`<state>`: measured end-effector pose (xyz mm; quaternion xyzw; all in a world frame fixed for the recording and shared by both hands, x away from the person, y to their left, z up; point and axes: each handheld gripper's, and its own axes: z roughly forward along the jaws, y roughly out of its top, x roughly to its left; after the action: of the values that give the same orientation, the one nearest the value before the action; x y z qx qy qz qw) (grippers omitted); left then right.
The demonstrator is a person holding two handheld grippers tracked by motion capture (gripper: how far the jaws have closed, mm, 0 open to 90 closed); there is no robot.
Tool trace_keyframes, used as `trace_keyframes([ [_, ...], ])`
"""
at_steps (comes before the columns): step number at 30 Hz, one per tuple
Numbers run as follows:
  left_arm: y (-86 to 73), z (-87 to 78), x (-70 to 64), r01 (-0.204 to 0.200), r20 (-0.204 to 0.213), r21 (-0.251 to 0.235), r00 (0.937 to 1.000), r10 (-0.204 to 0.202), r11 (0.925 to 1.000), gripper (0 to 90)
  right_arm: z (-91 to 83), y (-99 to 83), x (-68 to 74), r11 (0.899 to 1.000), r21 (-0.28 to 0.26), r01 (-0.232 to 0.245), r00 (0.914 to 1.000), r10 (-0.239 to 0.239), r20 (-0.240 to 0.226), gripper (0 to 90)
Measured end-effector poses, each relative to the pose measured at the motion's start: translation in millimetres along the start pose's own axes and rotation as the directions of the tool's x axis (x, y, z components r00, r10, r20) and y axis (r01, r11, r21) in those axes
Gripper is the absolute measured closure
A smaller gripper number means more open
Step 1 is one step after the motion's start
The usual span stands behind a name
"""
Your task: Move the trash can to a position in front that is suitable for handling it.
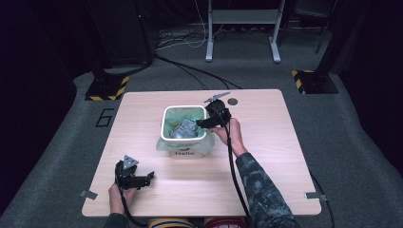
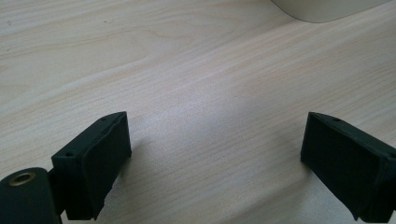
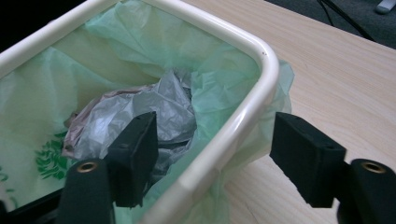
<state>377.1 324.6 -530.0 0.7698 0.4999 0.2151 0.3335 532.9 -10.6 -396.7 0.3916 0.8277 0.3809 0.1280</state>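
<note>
Your left hand (image 1: 118, 192) sits nearest the camera at the table's front left corner, holding the left gripper (image 1: 142, 179) low over bare wood. Its jaws stand wide apart with nothing between them; in the left gripper view you see only the pale wood grain of the table (image 2: 196, 74) between the two black pads (image 2: 100, 158), and a curved white edge of the bin (image 2: 327, 9) at the top right.

Your right hand (image 1: 230, 133) holds the right gripper (image 1: 202, 123) at the bin's right rim. Its jaws are open too and straddle the rim: in the right gripper view one pad hangs inside the bin and the other sits outside over the table, with the white rim (image 3: 243, 121) running between them. Neither pad appears to touch the rim.

Around that gripper, the white bin (image 1: 166, 124) stands near the table's middle, lined with a pale green plastic bag (image 3: 140, 32) whose edge folds out over the rim. Inside lies a crumpled grey plastic wad (image 3: 135, 109), just beyond the inner pad. On the front of the bin you can read a "Hello" label (image 1: 185, 153).
</note>
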Motion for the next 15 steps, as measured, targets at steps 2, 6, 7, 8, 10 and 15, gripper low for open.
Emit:
trace_keyframes([
  [2,-0.2,-0.2,-0.3,0.0,-0.001,-0.002,1.0,0.0,1.0,8.5,5.0,1.3,0.3,1.0,0.016,-0.016,0.9999,0.016,0.001,35.6],
  [6,-0.2,-0.2,-0.3,-0.001,-0.003,-0.002,1.0,0.001,1.0,8.5,10.9,1.9,0.2,0.999,0.031,-0.039,0.9992,0.039,0.014,39.3],
  [7,-0.1,-0.2,-0.1,-0.005,-0.002,-0.001,1.0,0.005,1.0,8.5,13.9,1.3,-0.9,0.998,0.038,-0.05,0.9985,0.049,0.024,45.6],
  [8,-0.1,-0.2,-0.1,-0.005,-0.002,-0.001,1.0,0.005,1.0,8.5,15.0,0.9,-1.3,0.997,0.04,-0.059,0.998,0.057,0.028,46.1],
  [10,-0.2,-0.2,-0.3,-0.004,-0.003,-0.002,1.0,0.004,1.0,8.5,15.8,0.4,-1.5,0.997,0.04,-0.067,0.9973,0.065,0.034,47.9],
  [15,-0.3,-0.4,-0.7,-0.003,-0.007,-0.002,1.0,0.003,1.0,8.5,16.2,-2.5,-2.6,0.992,0.016,-0.126,0.9908,0.125,0.052,54.8],
])
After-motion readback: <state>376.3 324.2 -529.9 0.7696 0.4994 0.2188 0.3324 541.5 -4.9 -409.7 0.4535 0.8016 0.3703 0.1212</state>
